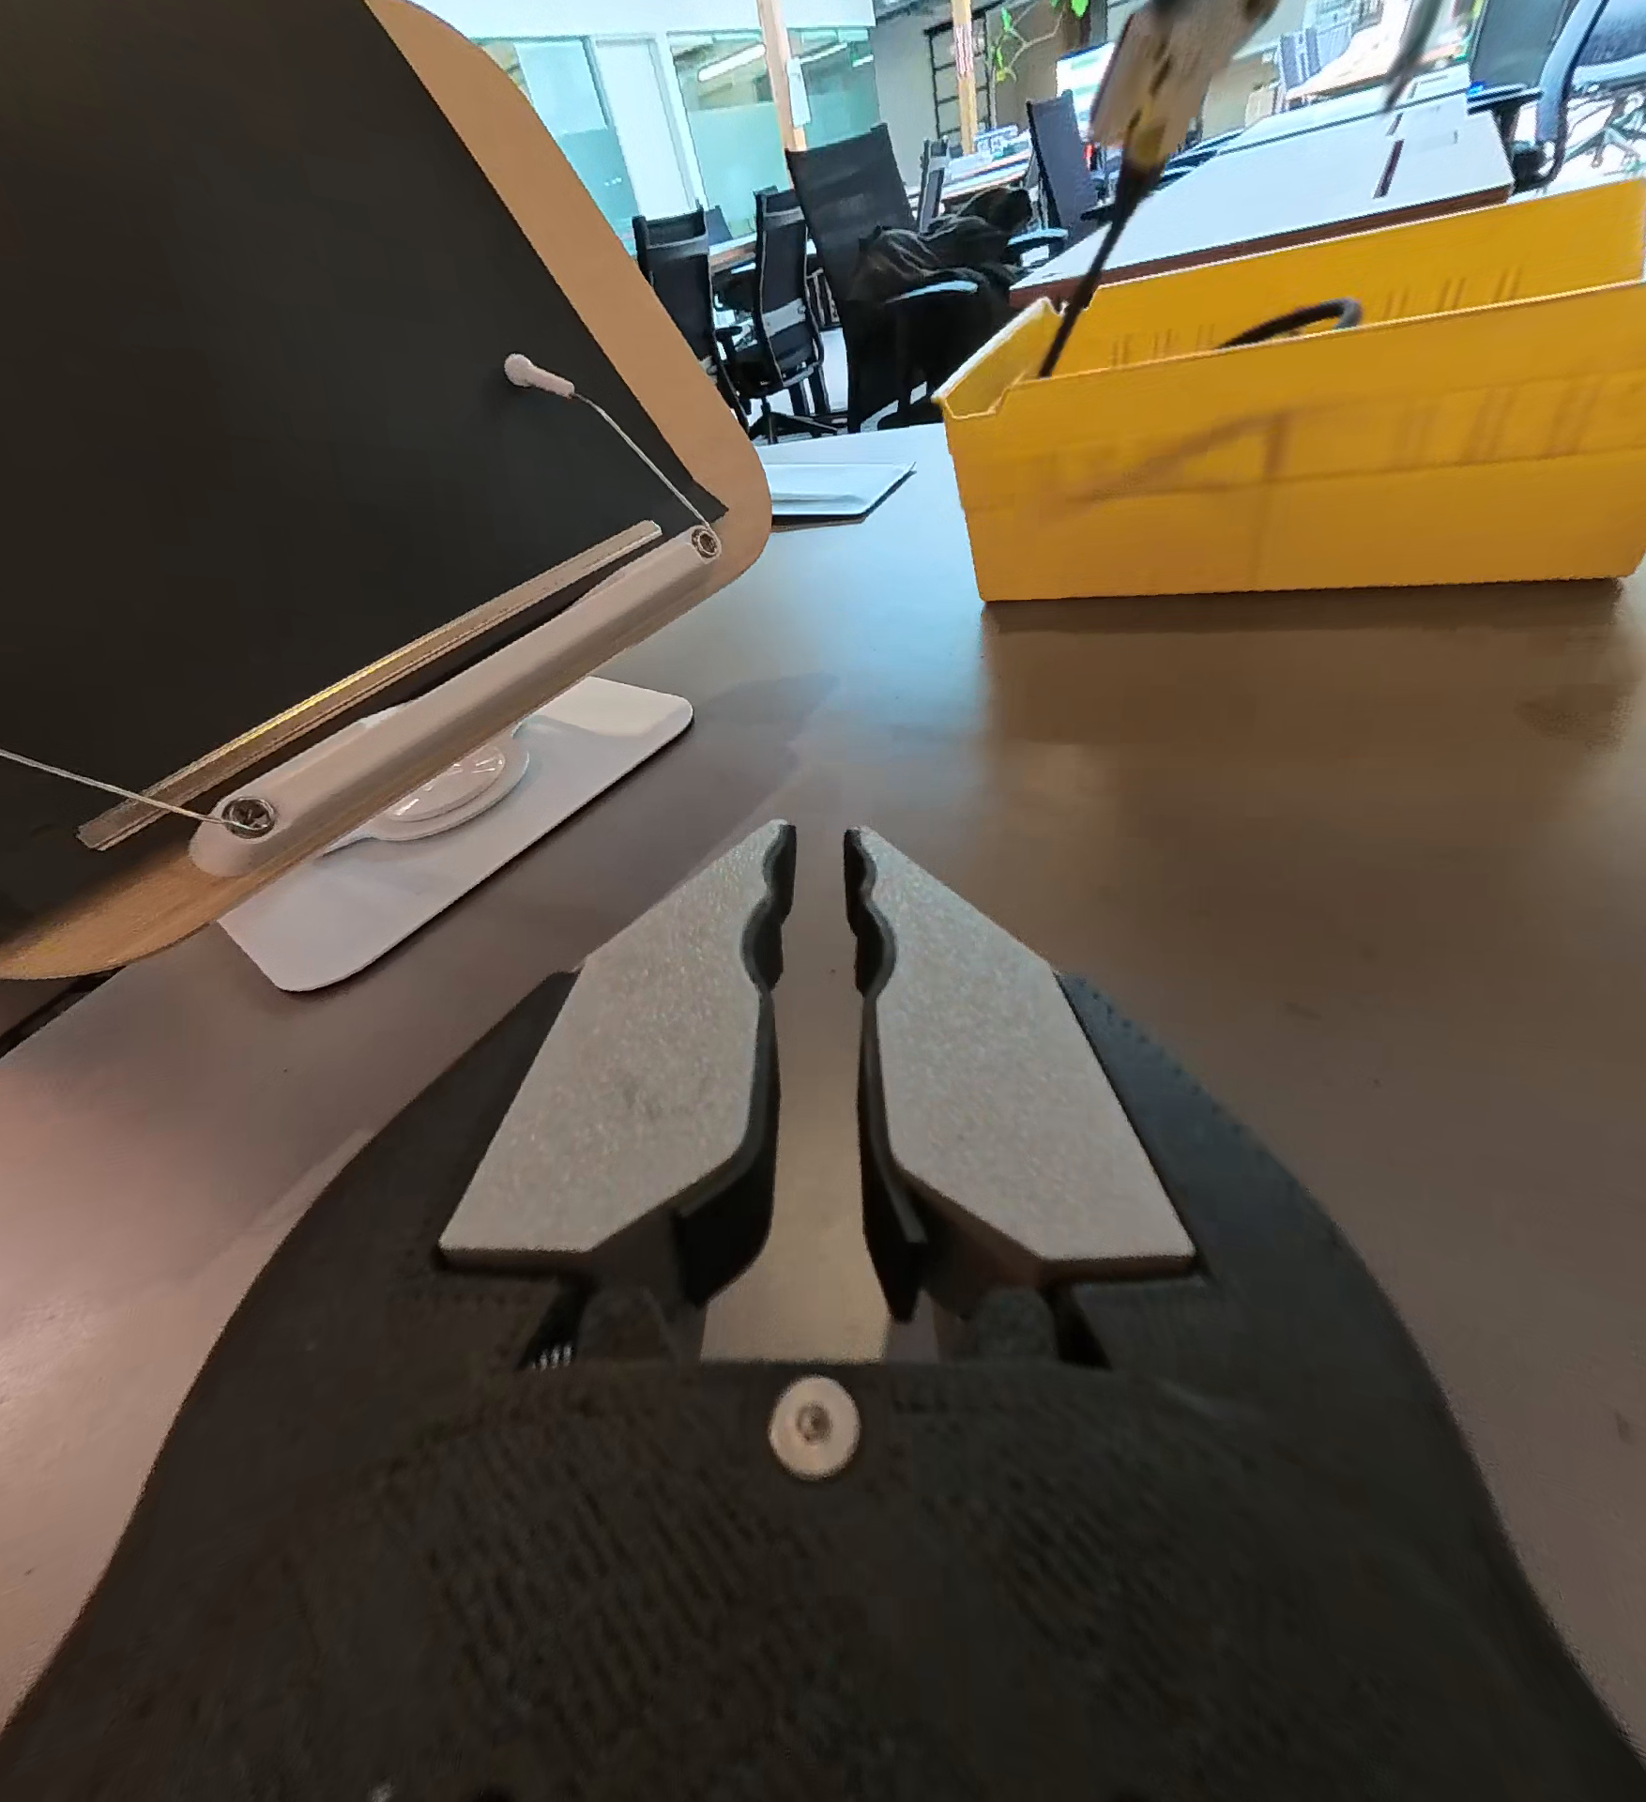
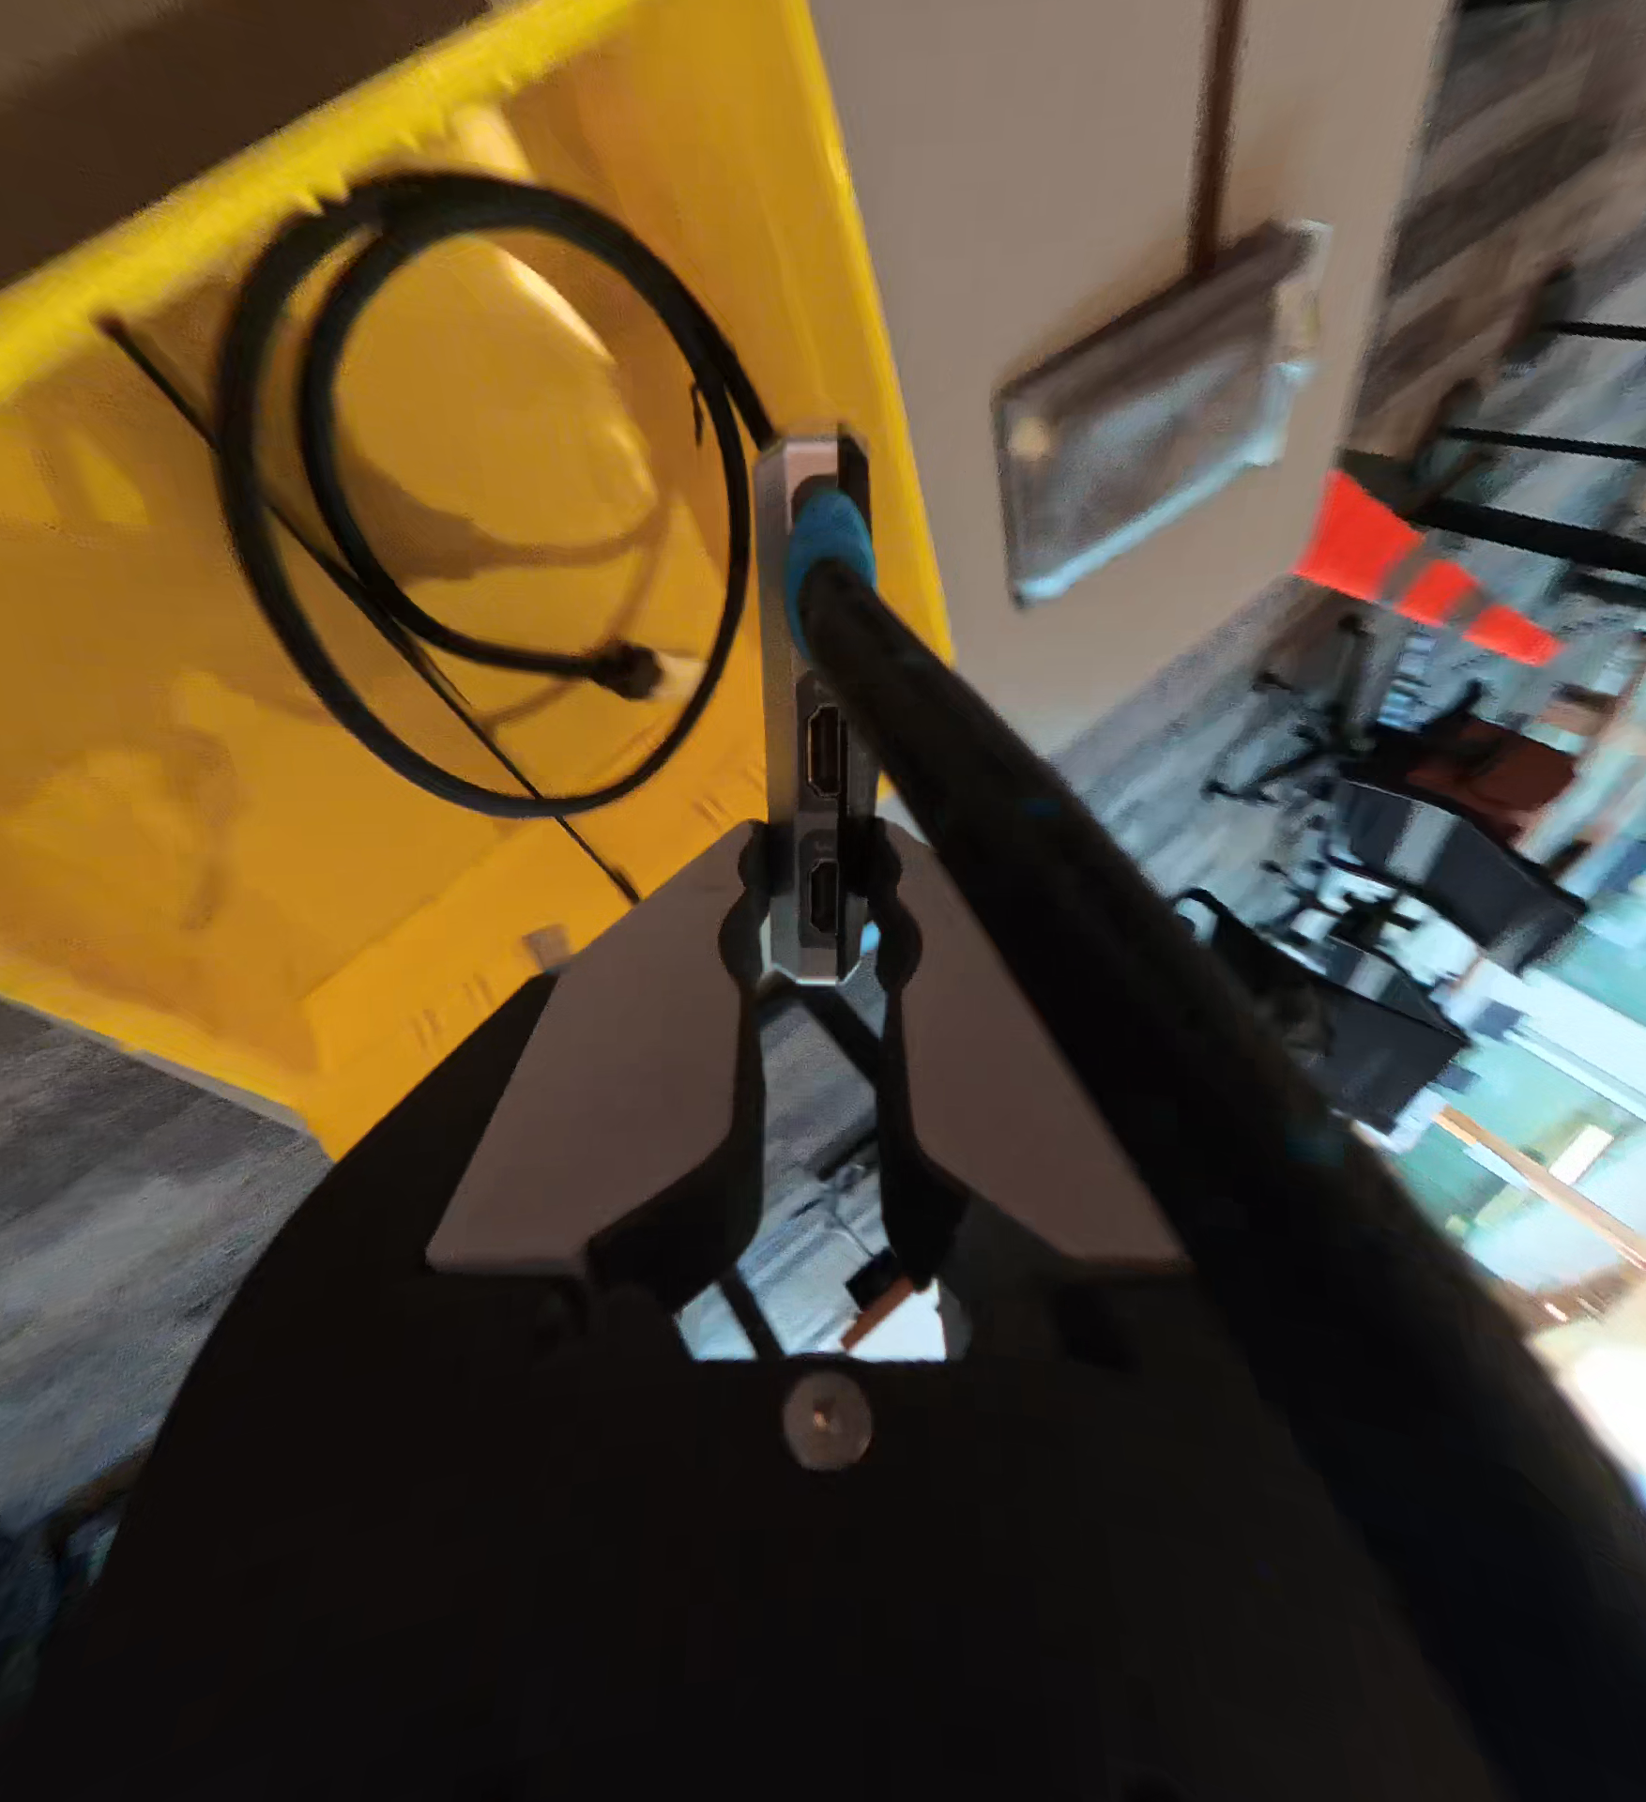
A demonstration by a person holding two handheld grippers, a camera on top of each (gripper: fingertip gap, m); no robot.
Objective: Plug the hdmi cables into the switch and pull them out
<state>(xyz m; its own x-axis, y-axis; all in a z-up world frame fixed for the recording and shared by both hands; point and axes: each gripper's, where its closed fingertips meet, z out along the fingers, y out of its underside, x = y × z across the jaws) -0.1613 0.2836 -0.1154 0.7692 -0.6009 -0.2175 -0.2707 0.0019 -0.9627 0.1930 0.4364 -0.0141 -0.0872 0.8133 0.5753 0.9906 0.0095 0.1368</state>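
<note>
My right gripper (image 2: 814, 878) is shut on the lower end of a grey metal HDMI switch (image 2: 824, 751) and holds it upright in the air above a yellow bin (image 2: 117, 683). A black cable with a blue collar (image 2: 824, 551) is plugged into the switch's upper port; two lower ports are empty. A coiled black cable (image 2: 468, 195) lies in the bin. In the left wrist view the raised switch (image 1: 1160, 68) is blurred at the top, with a thin black lead (image 1: 1082, 293) running down into the bin (image 1: 1287, 488). My left gripper (image 1: 819, 848) is shut and empty, low over the brown table (image 1: 1287, 878).
A tilted black board with a wooden rim (image 1: 215, 390) stands on a white base (image 1: 468, 878) at the left of my left gripper. The yellow bin stands at the far right of the table. Office chairs and desks fill the background. The grippers' ends are close to 40 centimetres from one another.
</note>
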